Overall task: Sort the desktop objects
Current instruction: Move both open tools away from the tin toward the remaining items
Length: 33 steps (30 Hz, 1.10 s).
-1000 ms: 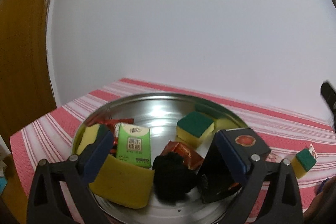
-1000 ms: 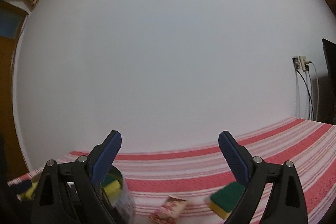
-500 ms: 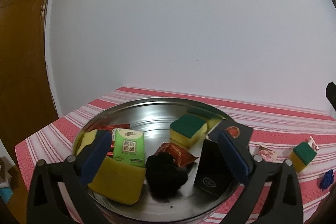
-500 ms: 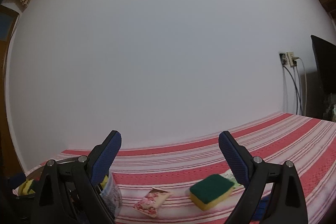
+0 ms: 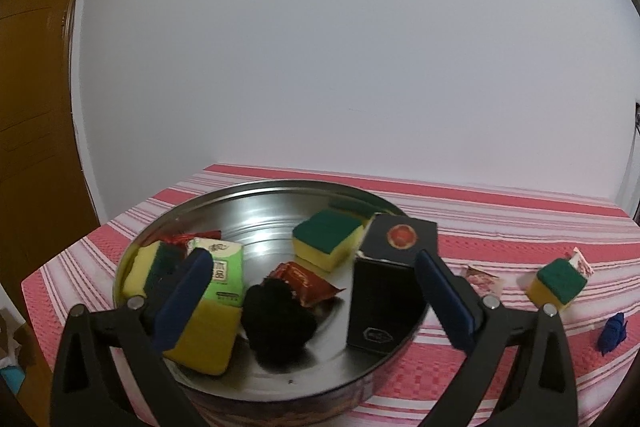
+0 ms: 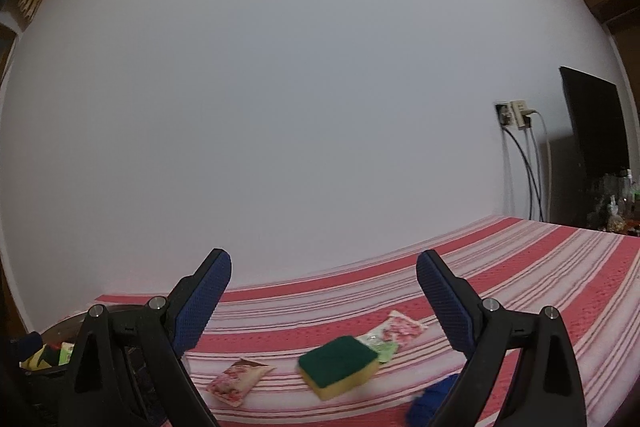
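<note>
My left gripper (image 5: pixel 312 293) is open and empty above a round metal tray (image 5: pixel 224 193). The tray holds a green-and-yellow sponge (image 5: pixel 326 239), a second sponge (image 5: pixel 204 337), a green carton (image 5: pixel 224 269), a black box (image 5: pixel 384 303), a black clump (image 5: pixel 278 323) and red packets (image 5: pixel 308 285). My right gripper (image 6: pixel 322 301) is open and empty above the striped cloth (image 6: pixel 520 263). Below it lie a green-and-yellow sponge (image 6: pixel 340 365), a pink floral packet (image 6: pixel 238 379), a second packet (image 6: pixel 400 329) and a blue object (image 6: pixel 430 399). That sponge also shows in the left wrist view (image 5: pixel 558 283).
A white wall stands behind the table. A wooden door (image 5: pixel 36 131) is at the left. A wall socket with cables (image 6: pixel 516 119) and a dark screen (image 6: pixel 592 131) are at the right. The tray's edge (image 6: pixel 64 323) shows at the right wrist view's lower left.
My left gripper has risen and drawn back from the tray. My right gripper has swung to the right, so the sponge, packets and blue object now sit between its fingers.
</note>
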Available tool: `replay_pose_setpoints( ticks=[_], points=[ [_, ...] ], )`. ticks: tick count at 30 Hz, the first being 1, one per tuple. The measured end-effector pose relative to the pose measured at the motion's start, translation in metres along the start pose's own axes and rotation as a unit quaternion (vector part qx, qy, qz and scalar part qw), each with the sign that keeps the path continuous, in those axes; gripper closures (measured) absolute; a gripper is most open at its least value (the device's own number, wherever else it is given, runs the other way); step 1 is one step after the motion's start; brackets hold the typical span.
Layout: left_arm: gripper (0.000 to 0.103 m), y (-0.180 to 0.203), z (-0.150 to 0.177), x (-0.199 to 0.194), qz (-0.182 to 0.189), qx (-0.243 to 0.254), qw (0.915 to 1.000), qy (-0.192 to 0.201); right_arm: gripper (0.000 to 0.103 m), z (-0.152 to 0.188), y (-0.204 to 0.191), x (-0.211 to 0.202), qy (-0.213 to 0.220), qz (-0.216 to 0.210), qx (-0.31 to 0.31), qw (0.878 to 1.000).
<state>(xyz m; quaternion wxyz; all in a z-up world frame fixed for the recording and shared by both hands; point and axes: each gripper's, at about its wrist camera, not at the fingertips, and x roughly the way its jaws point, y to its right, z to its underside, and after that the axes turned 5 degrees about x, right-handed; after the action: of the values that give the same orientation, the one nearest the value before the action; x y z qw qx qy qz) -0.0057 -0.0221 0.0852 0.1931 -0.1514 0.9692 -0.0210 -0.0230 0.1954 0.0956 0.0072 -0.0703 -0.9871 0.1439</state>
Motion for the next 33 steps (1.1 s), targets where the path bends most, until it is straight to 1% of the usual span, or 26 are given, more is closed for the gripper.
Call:
replay_pose_setpoints(
  ticks=[5, 14, 18, 21, 24, 25, 26, 27, 28, 29, 33],
  points=[
    [0.001, 0.013, 0.0, -0.005, 0.012, 0.011, 0.9999, 0.0, 0.007, -0.004, 0.012, -0.006, 0.004, 0.026, -0.015, 1.0],
    [0.001, 0.038, 0.001, -0.013, 0.048, 0.036, 0.9982, -0.001, 0.007, -0.011, 0.057, -0.006, -0.003, 0.069, 0.01, 0.998],
    [0.001, 0.051, 0.002, -0.011, 0.063, 0.052, 0.9966, -0.008, 0.007, -0.014, 0.076, -0.006, -0.017, 0.084, 0.021, 0.996],
    [0.001, 0.062, 0.003, -0.012, 0.082, 0.069, 0.9942, -0.015, 0.007, -0.016, 0.096, 0.003, -0.034, 0.09, 0.034, 0.995],
    [0.001, 0.074, 0.005, -0.014, 0.106, 0.084, 0.9905, -0.025, 0.007, -0.016, 0.113, 0.011, -0.072, 0.098, 0.039, 0.992],
    [0.001, 0.077, 0.005, -0.012, 0.114, 0.09, 0.989, -0.028, 0.007, -0.015, 0.12, 0.014, -0.088, 0.097, 0.048, 0.99],
    [0.001, 0.082, 0.006, -0.012, 0.121, 0.098, 0.9873, -0.032, 0.007, -0.015, 0.127, 0.016, -0.105, 0.088, 0.058, 0.989],
    [0.001, 0.088, 0.006, -0.013, 0.126, 0.108, 0.9854, -0.037, 0.007, -0.014, 0.132, 0.019, -0.119, 0.084, 0.057, 0.988],
    [0.001, 0.093, 0.007, -0.012, 0.131, 0.119, 0.9834, -0.04, 0.007, -0.012, 0.134, 0.025, -0.146, 0.083, 0.044, 0.985],
    [0.001, 0.101, 0.009, -0.012, 0.137, 0.137, 0.98, -0.044, 0.007, -0.011, 0.135, 0.028, -0.163, 0.08, 0.037, 0.983],
    [0.001, 0.125, 0.014, -0.013, 0.134, 0.19, 0.9711, -0.054, 0.007, -0.001, 0.134, 0.042, -0.254, 0.036, 0.021, 0.966]
  ],
)
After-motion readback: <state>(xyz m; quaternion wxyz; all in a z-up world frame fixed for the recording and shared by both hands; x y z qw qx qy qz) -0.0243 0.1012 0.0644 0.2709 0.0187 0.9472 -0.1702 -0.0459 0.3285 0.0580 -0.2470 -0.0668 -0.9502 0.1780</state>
